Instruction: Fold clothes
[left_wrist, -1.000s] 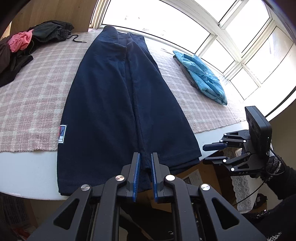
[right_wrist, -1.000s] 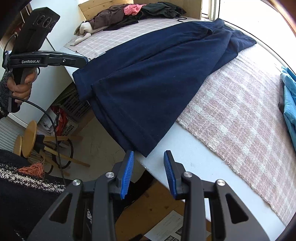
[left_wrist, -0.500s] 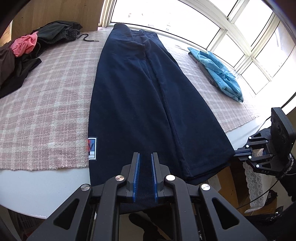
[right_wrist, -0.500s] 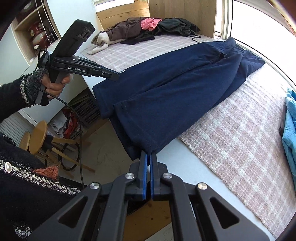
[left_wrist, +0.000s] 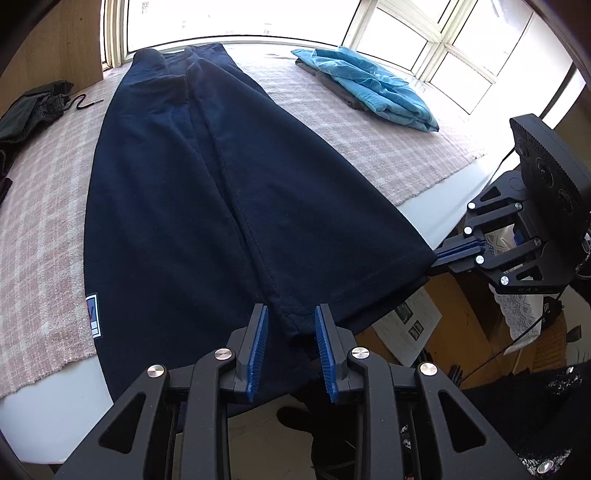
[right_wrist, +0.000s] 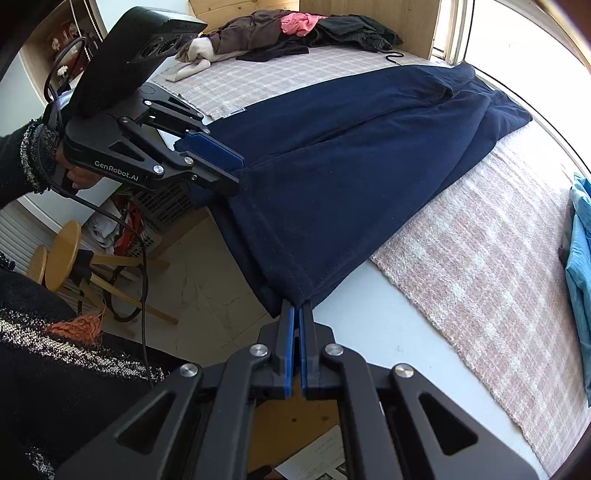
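Navy trousers (left_wrist: 177, 192) lie lengthwise on a pink-and-white checked cloth (left_wrist: 40, 206) covering a white surface (right_wrist: 373, 321), waist end toward the window (left_wrist: 436, 40), leg hems hanging past the near surface edge. Small white-blue label (left_wrist: 92, 315) on the left leg near the hem. One leg lies over the other, long seam running down the middle.

Left tool (left_wrist: 291, 345): fingers spread, blue pads either side of the hem at the centre seam, fabric between them but not clamped. In the right wrist view the same left tool (right_wrist: 225, 166) sits at the hem's left corner, pads apart, cloth edge at its tips; a hand (right_wrist: 79, 179) in a dark knit sleeve grips its handle.

Right tool (right_wrist: 297, 332): pads pressed together, pinching the hem's right corner, lifted just off the surface edge. From the left wrist view the right tool (left_wrist: 439, 256) shows the same pinch at the outer hem corner.

Folded light-blue garment (left_wrist: 369, 85) rests on the checked cloth well right of the trousers, near the window. Pile of dark, brown and pink clothes (right_wrist: 280, 33) at the far left end. Dark green garment (left_wrist: 29, 110) with a black drawcord (left_wrist: 83, 101) beside it. Wooden stool (right_wrist: 62, 254) and a basket (right_wrist: 166, 206) on the floor below.
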